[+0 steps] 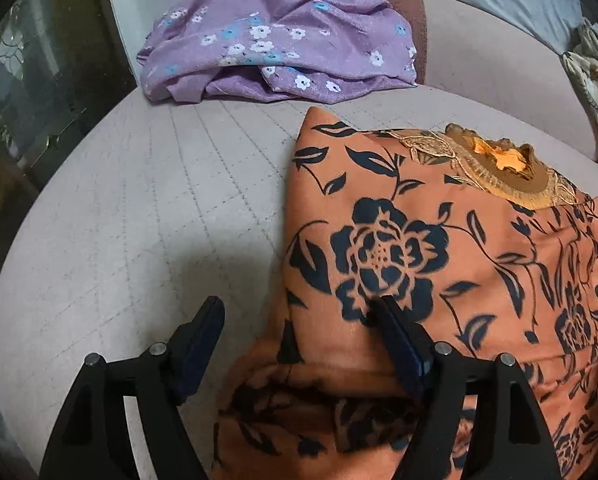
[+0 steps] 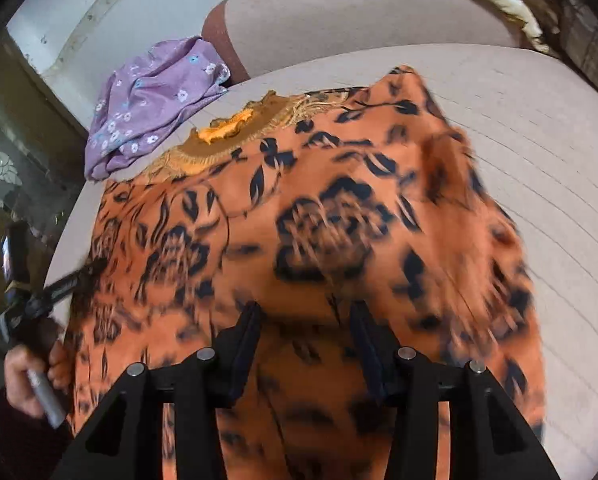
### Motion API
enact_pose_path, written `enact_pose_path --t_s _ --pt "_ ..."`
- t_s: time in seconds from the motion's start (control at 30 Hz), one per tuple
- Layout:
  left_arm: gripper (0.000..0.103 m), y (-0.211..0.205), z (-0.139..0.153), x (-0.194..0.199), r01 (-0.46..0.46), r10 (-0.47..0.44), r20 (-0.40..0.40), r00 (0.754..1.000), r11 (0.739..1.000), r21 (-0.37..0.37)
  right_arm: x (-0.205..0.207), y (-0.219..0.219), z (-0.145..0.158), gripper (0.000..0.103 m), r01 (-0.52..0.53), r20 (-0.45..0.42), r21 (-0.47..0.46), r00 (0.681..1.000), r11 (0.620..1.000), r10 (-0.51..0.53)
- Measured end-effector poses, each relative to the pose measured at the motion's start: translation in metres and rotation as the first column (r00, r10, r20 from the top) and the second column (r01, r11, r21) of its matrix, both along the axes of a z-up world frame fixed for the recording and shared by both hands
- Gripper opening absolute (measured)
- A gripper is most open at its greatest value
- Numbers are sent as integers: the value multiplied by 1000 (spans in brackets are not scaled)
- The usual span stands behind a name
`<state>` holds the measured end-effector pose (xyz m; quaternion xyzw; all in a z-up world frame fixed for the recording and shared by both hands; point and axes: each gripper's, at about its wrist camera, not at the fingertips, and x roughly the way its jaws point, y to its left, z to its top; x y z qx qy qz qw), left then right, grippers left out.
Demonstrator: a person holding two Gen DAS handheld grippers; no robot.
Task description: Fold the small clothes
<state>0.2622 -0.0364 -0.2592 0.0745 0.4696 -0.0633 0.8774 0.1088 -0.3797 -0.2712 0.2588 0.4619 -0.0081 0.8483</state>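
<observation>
- Left wrist view: orange dress (image 1: 439, 260) with dark flower print, spread on a pale quilted seat (image 1: 139, 208); neckline (image 1: 499, 160) with gold trim at the far end, hem end near the camera.
- Long axis of the dress: running away from the camera, neck far, hem near.
- Left claw (image 1: 299, 312): fingers apart, astride the left edge of the dress; right finger lying on the cloth, left finger over bare seat. Nothing clamped.
- Purple flowered cloth (image 1: 275, 44): crumpled heap at the back of the seat, well apart from the dress, untouched.
- Right wrist view: same dress (image 2: 319, 220), blurred by motion, filling the middle; seat (image 2: 539, 140) bare to its right.
- Right claw (image 2: 305, 316): fingers apart, low over the near middle of the dress, cloth between and under them; whether any is pinched, not clear.
- Left hand (image 2: 31, 380) on its handle at the left rim of the dress.
- Judgement: left edge nearest the left claw, so a lengthwise fold from that side looks likeliest.
</observation>
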Motion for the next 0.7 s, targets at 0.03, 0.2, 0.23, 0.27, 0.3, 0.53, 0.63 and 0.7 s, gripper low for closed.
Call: enact_pose_path --t_s 0.03,0.2,0.23,0.27,0.3,0.53,0.63,0.7 --pt "78 1 2 -5 8 -8 1 1000 1000 -7 -13 0 0 50 -5 -10 18 1000 1000 5" --pt "78 20 12 -33 -24 24 -1 1000 997 -67 -56 16 -8 51 -47 -22 -23 999 999 46" --pt "78 24 13 -40 -29 29 -3 1000 997 -71 -62 19 -8 51 -50 -25 -36 998 998 49" --pt "78 27 13 -48 -29 29 -1 1000 997 -65 -71 23 -6 51 -51 -23 -46 998 998 50" --pt "78 30 12 -54 -32 32 1 999 998 -58 -78 25 -5 54 -53 -18 -48 998 997 52" --pt "78 57 -3 -121 -31 31 -38 999 999 -15 -131 48 -10 56 -99 -4 -72 995 992 99" --pt "78 66 -2 -147 -9 9 -28 1000 1000 2 -146 54 -10 56 -131 -3 -86 991 988 131" --pt "79 80 -3 -164 -21 20 -47 999 1000 -22 -157 55 -12 56 -136 1 -74 991 988 136"
